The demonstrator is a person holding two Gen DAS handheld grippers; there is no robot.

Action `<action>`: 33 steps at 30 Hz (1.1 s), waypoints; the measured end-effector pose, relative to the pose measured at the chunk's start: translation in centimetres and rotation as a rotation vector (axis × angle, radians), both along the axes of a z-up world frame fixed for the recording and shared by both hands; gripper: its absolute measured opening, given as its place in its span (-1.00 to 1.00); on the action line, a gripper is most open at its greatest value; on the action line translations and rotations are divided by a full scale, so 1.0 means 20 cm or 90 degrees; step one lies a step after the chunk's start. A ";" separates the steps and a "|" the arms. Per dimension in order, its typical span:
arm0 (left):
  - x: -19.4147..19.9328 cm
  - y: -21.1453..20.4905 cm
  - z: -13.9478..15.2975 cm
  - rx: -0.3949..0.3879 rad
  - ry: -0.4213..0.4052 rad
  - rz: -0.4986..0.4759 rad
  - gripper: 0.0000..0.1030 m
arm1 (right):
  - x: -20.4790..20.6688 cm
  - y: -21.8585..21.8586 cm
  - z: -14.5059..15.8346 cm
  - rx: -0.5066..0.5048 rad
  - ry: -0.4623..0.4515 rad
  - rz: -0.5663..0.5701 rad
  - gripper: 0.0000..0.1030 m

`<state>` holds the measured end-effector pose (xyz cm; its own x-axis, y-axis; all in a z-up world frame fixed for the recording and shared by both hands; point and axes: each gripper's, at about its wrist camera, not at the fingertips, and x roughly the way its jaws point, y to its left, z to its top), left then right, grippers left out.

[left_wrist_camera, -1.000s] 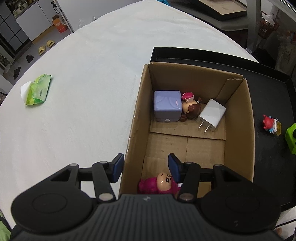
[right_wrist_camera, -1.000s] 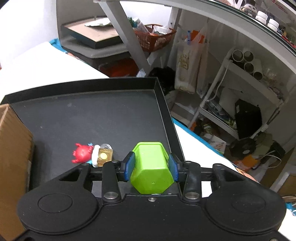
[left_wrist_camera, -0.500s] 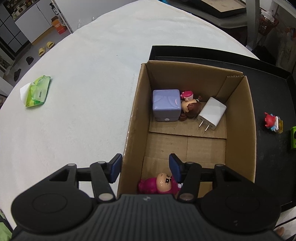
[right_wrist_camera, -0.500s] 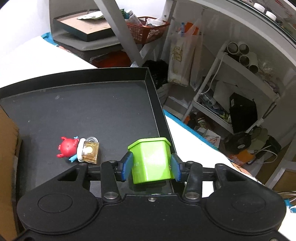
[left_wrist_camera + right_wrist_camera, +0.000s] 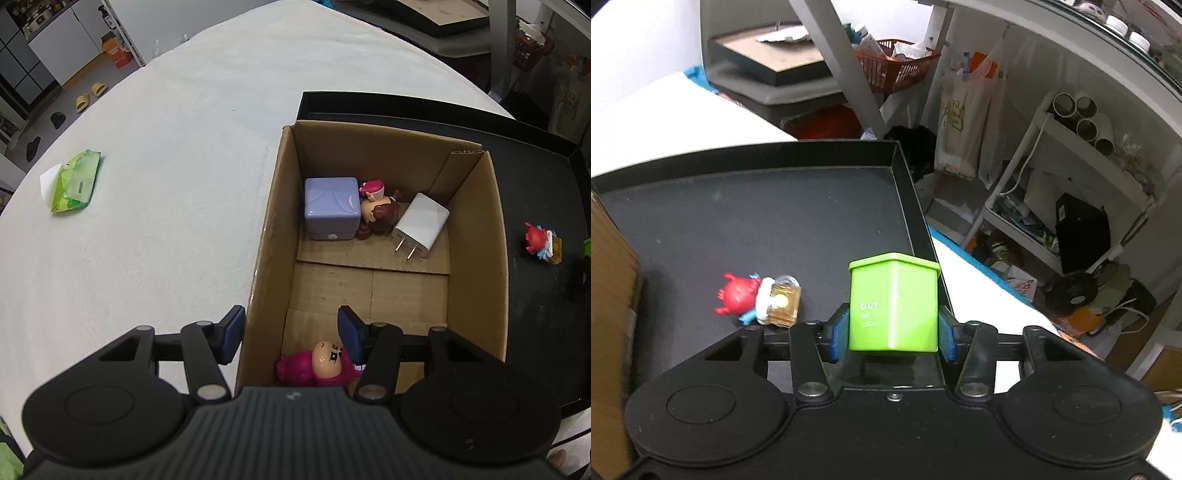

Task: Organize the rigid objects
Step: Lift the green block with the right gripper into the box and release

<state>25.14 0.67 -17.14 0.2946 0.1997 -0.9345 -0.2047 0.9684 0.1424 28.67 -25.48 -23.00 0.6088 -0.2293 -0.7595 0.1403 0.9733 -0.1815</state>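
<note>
White cloth covers the worktop (image 5: pixel 155 206), and on it sits a black tray (image 5: pixel 757 206) with a cardboard box (image 5: pixel 476 236) standing in its left part. Inside the box, at the far end, a lavender cube (image 5: pixel 332 206) touches a small brown-haired figurine (image 5: pixel 376 212), with a white charger (image 5: pixel 421 225) just beside them, prongs pointing this way. At the near end lies a pink figurine (image 5: pixel 317 365). Over that near corner hangs the left gripper (image 5: pixel 291 332), jaws apart, straddling the box's left wall and holding nothing.

Now the action: the right gripper (image 5: pixel 892 330) is clamped on a green box (image 5: pixel 894 302), blue pads pressed to its two flat side faces, low on the body, lifted clear above the tray's right rim. It looks like hard moulded plastic, probably light and stiff, with glossy walls that could slide if the squeeze eased. Those parallel flat sides are the sensible place to take it, and that's where it's held. My read: it's headed for the cardboard box, where there's bare floor in the middle.

On the tray floor, a little red figurine (image 5: pixel 738 295) lies touching an amber block (image 5: pixel 783 302) that may be its base, waiting its turn.
</note>
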 end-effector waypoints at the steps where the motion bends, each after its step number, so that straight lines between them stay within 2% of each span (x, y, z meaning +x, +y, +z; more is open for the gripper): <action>1: 0.00 0.00 0.00 -0.001 -0.001 -0.002 0.04 | -0.01 0.00 0.02 0.011 -0.006 0.002 -0.11; 11: -0.03 0.05 0.01 -0.019 -0.009 0.008 0.04 | -0.08 0.11 0.21 0.055 -0.062 0.067 -0.10; 23: -0.05 0.14 0.01 -0.052 -0.039 -0.004 0.03 | -0.11 0.29 0.30 0.072 -0.078 0.121 -0.10; 29: -0.08 0.19 0.00 -0.076 -0.053 -0.006 -0.08 | -0.17 0.43 0.39 0.114 -0.121 0.195 -0.10; 33: -0.09 0.22 -0.01 -0.096 -0.057 -0.020 -0.21 | -0.20 0.54 0.42 0.127 -0.122 0.239 -0.10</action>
